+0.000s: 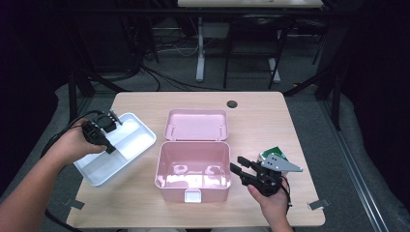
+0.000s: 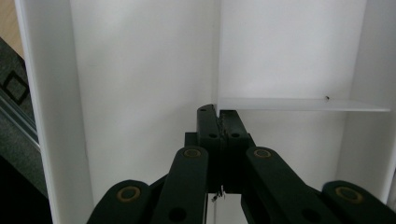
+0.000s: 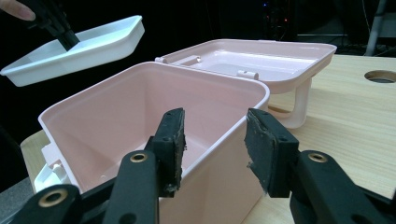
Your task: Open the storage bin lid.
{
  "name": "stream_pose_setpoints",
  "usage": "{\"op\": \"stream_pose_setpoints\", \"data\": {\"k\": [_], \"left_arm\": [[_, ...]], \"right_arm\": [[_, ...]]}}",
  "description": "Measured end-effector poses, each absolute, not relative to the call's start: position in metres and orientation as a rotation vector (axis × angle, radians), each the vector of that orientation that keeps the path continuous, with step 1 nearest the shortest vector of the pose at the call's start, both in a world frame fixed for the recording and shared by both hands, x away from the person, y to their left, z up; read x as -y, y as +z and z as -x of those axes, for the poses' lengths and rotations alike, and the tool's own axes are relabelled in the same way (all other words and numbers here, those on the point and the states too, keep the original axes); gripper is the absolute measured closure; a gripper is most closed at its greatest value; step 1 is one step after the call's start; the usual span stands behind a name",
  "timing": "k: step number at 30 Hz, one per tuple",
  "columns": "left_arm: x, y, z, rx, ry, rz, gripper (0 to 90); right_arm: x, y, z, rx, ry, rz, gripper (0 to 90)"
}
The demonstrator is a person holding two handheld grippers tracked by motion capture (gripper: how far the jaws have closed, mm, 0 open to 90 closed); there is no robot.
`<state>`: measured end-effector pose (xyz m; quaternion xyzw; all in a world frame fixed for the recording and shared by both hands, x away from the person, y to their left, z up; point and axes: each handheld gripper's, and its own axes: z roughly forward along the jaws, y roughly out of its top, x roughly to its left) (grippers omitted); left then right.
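The white tray [image 1: 126,145] sits at the left of the table [image 1: 270,121], partly over the left edge, and in the right gripper view it looks lifted, its near end lower than its far end. It is a shallow plastic tray, glossy and plain white, with a raised rim and thin inner walls that split it into compartments; the left gripper view shows one long compartment beside two shorter ones parted by a cross wall [image 2: 299,104]. The left gripper [image 1: 110,147] reaches into it, jaws pressed together on the thin dividing wall right where the cross wall meets it, pinching that wall.

Just right of the tray stands the pink box [image 1: 193,169], open, its lid [image 1: 197,124] thrown back flat on the far side. The inside is smooth, pale pink and shiny, with a white clasp [image 1: 192,195] on the near wall.

The right gripper [image 1: 238,166] hovers at the box's right near corner with jaws spread; in its own view the box's rim lies between the pads [image 3: 173,140] without them pressing on it. Behind that hand lies a green packet [image 1: 276,152]
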<state>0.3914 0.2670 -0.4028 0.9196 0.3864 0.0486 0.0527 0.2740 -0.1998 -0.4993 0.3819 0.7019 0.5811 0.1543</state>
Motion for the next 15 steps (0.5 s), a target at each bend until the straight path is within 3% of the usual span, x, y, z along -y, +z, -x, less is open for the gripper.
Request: {"op": "stream_pose_setpoints", "data": {"k": [15], "left_arm": [[-0.267,-0.458,-0.395,-1.205,0.076,-2.797,89.6]], "right_arm": [[0.200,-0.499,-0.274,-2.012,1.666,-1.094,57.0]]}}
